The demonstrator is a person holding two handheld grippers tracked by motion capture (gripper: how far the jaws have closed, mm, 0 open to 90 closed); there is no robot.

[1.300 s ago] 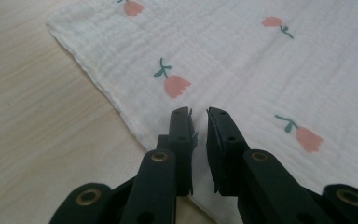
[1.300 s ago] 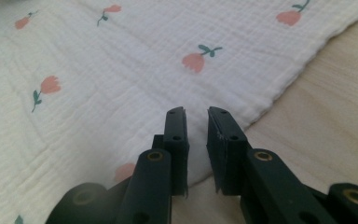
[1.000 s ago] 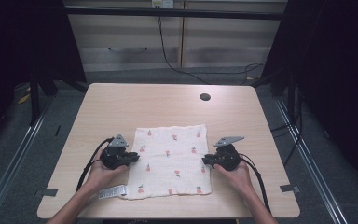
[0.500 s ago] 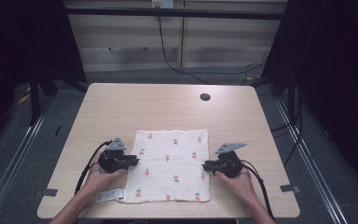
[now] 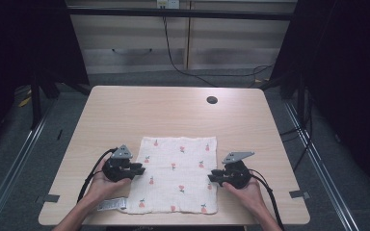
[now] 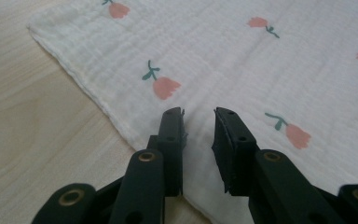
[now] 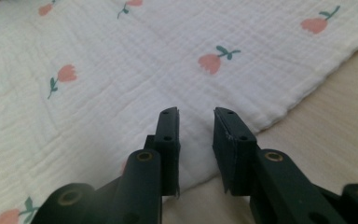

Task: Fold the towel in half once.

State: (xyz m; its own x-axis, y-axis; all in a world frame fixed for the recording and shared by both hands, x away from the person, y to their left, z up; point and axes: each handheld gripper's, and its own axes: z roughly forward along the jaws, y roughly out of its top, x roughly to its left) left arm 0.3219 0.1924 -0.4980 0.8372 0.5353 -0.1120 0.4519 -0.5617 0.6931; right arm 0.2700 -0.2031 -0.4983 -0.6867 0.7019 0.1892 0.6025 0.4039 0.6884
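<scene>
A white cloth [image 5: 178,173] printed with small pink flowers lies spread flat on the wooden table [image 5: 173,110]. My left gripper [image 5: 142,169] lies at the cloth's left edge and points inward. In the left gripper view the left gripper [image 6: 199,116] has its jaws a little apart over the cloth [image 6: 261,60], which lies flat beneath them, unpinched. My right gripper [image 5: 211,177] lies at the cloth's right edge. The right gripper [image 7: 196,116] likewise shows a gap above the cloth [image 7: 121,84]. Both pairs of jaws have just been opening, with nothing gripped between them.
A white label [image 5: 110,204] sticks out at the cloth's near left corner. A dark round hole [image 5: 212,100] sits in the table's far right part. Cables trail from both grippers toward the near edge. Dark floor and cabinets surround the table.
The cloth and both grippers have shifted slightly toward the table's near edge.
</scene>
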